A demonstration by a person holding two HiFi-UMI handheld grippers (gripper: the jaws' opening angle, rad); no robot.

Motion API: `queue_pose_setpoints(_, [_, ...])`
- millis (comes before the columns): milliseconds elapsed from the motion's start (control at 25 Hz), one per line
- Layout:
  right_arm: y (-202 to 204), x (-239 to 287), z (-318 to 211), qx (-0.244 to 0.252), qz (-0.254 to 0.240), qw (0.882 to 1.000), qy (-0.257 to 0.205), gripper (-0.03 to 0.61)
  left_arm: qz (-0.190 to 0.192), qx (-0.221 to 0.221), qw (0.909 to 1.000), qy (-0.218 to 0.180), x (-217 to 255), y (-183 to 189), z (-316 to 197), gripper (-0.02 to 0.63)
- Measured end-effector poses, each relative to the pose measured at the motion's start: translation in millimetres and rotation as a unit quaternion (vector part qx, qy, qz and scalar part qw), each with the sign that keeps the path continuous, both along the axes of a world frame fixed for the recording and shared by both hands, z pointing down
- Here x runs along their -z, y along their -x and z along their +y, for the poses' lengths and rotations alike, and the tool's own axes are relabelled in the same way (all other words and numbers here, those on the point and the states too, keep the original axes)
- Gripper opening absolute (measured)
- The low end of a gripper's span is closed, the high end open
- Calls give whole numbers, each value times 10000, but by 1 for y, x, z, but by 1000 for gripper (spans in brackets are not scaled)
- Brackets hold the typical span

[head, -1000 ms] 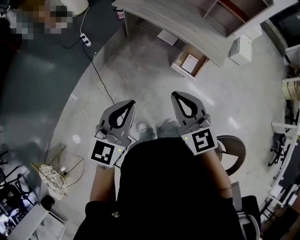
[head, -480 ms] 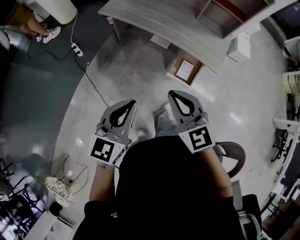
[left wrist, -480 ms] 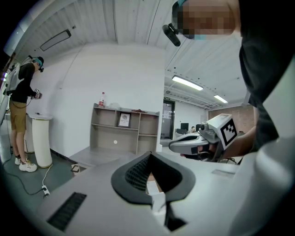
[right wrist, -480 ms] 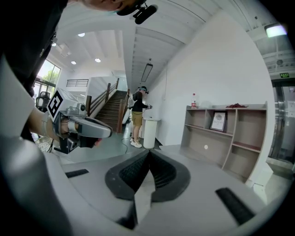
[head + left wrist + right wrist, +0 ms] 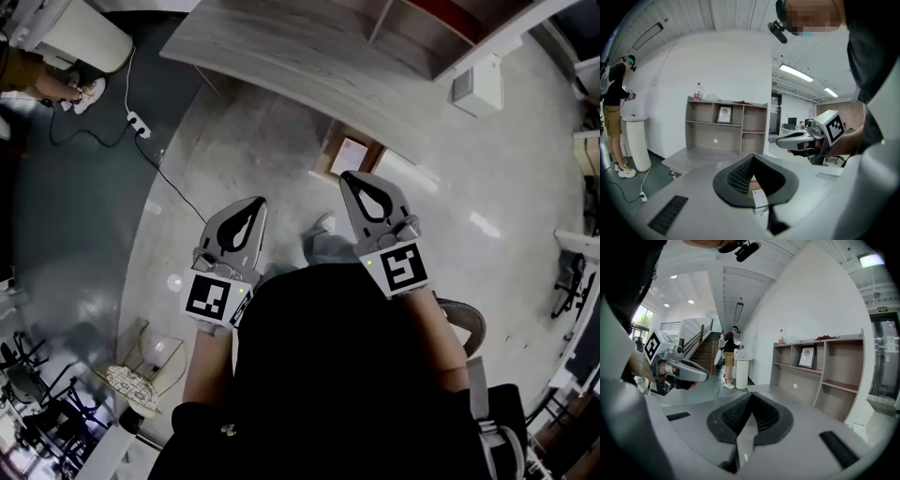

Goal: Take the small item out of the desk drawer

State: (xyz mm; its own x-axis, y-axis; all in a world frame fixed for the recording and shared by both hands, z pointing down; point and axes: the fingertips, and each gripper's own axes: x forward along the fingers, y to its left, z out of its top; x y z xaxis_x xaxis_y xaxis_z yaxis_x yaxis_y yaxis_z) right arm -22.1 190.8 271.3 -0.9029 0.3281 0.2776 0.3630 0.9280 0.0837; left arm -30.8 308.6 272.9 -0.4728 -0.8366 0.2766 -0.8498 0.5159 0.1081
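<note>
Well, we stand on the pale floor [image 5: 253, 141] a little short of the desk [image 5: 309, 56], with both grippers held out in front of us at about the same height. The left gripper [image 5: 260, 202] has its jaws pressed fully together, and its own view shows the dark ribbed pads meeting at the tip with nothing caught between them. The right gripper [image 5: 346, 175] is the same: jaws closed on each other and empty.

The drawer [image 5: 330, 150] stands pulled out from under the near edge of the desk. In the head view it lies just beyond the tip of the right gripper, and neither gripper touches it. Inside it lies the small white item [image 5: 351, 156], flat and rectangular. It may be a card or a thin box, but it is too small here for us to tell.

On the desk stands a shelf unit [image 5: 705, 136] with a bottle [image 5: 697, 91] on top and a framed picture [image 5: 724, 114] in one compartment. A power strip [image 5: 137, 123] lies on the floor to our left, and another person [image 5: 611, 93] stands beyond it.
</note>
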Motion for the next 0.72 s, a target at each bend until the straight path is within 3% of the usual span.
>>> queue_pose_setpoints(320, [15, -20, -96, -571, 197, 9981, 101, -5, 305, -115, 9988, 362, -30, 31, -79, 8])
queue_pose_setpoints(480, [12, -29, -127, -935, 287, 9951, 114, -5, 651, -240, 9960, 559, -55, 44, -106, 8])
queue_pose_setpoints(720, [-4, -45, -165, -1644, 507, 9849, 179, -3, 1027, -880, 9850, 1074, -104, 46, -158, 8])
